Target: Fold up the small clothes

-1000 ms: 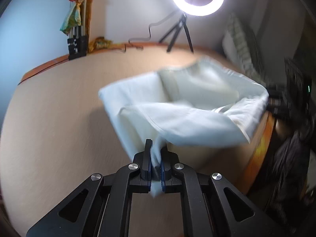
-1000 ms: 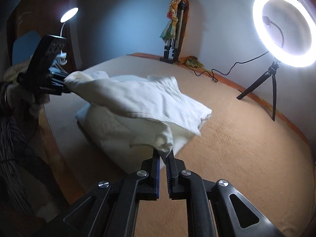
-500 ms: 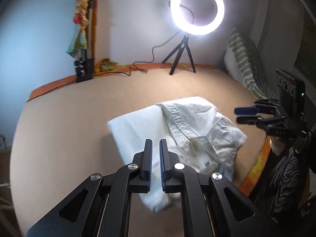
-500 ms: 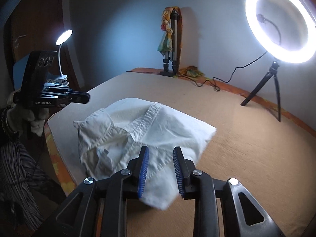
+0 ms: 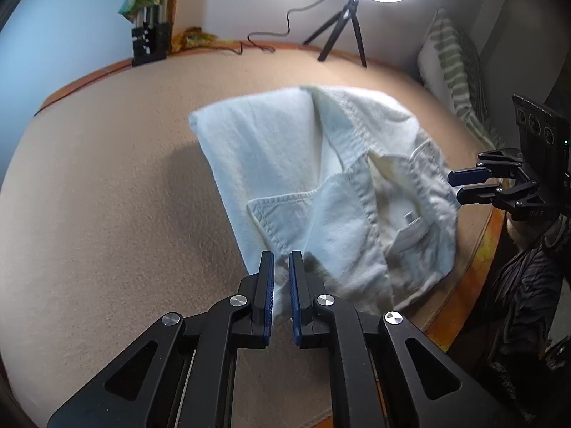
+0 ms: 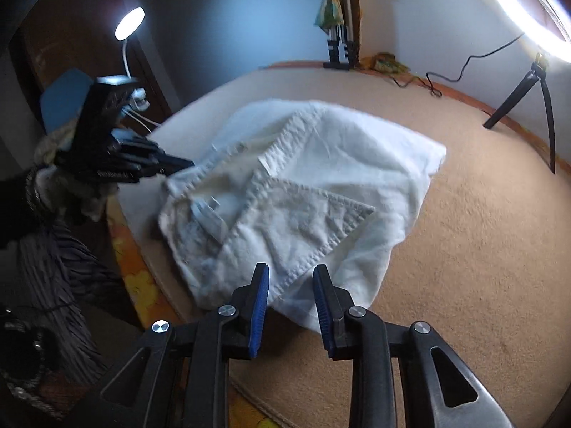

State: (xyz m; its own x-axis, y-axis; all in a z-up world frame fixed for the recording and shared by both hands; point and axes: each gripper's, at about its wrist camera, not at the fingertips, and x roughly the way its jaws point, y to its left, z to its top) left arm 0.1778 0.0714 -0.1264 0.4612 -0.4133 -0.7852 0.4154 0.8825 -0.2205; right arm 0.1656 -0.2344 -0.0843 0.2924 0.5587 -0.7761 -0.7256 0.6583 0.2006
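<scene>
A white collared shirt (image 5: pixel 321 185) lies folded on the tan blanket (image 5: pixel 107 196), its collar and label facing up. My left gripper (image 5: pixel 281 264) hovers over the shirt's near hem with its jaws almost together and only a thin slit between them; no cloth looks pinched. In the right wrist view the same shirt (image 6: pixel 321 178) sits near the bed's edge. My right gripper (image 6: pixel 291 274) stands open just above the shirt's near corner, with cloth below the tips but not pressed. Each gripper also shows in the other view: the right gripper (image 5: pixel 455 185) and the left gripper (image 6: pixel 178 164) sit at the shirt's sides.
A ring light on a tripod (image 5: pixel 342 25) and a black stand (image 5: pixel 150 39) with a cable stand along the far wall. A striped pillow (image 5: pixel 453 67) leans at the right. The orange bed edge (image 5: pixel 474 260) and a person's dark clothing (image 5: pixel 528 303) are close by. A desk lamp (image 6: pixel 130 25) glows.
A second ago both grippers held the shirt lifted off the bed. It has since dropped and lies folded; the right jaws have opened, and both grippers have sunk toward its near edge.
</scene>
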